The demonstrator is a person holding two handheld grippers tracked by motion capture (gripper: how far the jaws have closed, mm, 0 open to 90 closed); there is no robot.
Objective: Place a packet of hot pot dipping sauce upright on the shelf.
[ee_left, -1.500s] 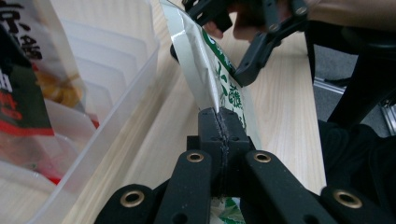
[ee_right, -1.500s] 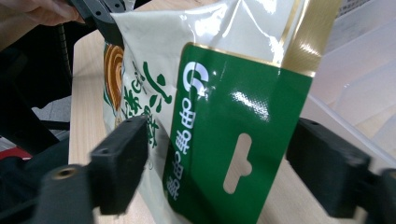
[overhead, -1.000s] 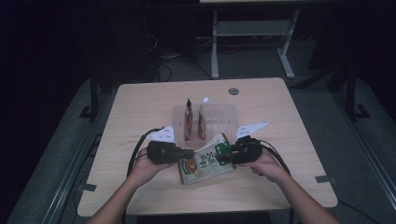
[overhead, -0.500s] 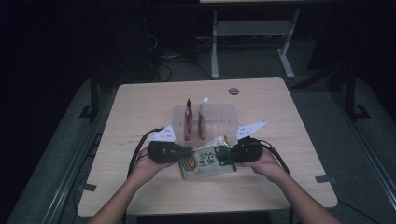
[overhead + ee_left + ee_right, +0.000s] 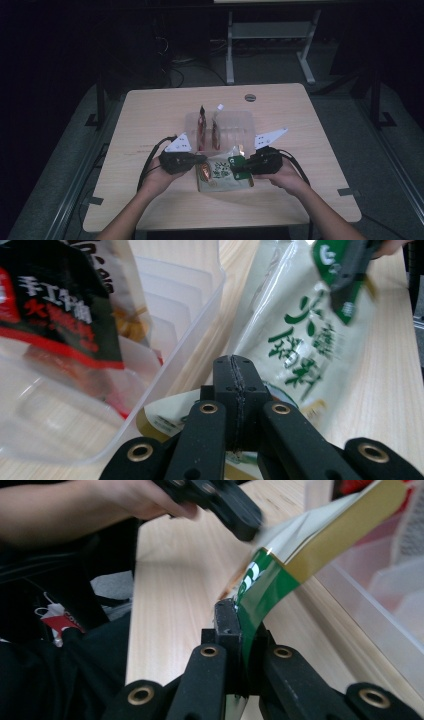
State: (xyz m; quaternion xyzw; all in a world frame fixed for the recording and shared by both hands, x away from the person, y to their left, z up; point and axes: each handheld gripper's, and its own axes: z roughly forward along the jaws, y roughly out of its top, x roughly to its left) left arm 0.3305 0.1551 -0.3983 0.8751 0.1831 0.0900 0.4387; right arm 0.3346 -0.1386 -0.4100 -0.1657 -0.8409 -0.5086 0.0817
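2 grippers share 1 load: the left gripper point(image 5: 198, 161) has its jaws clamped on the near left edge of the green-and-white snack pouch point(image 5: 222, 174), and the right gripper point(image 5: 244, 168) has just been closing and now pinches the pouch's green right corner. The pouch hangs between them, just in front of the clear plastic bin point(image 5: 239, 131). The step in hand looks like carrying the pouch to the bin; next it likely needs lifting over the near wall and standing upright. Inside the bin, 2 red-and-black packets point(image 5: 207, 133) already stand at its left end.
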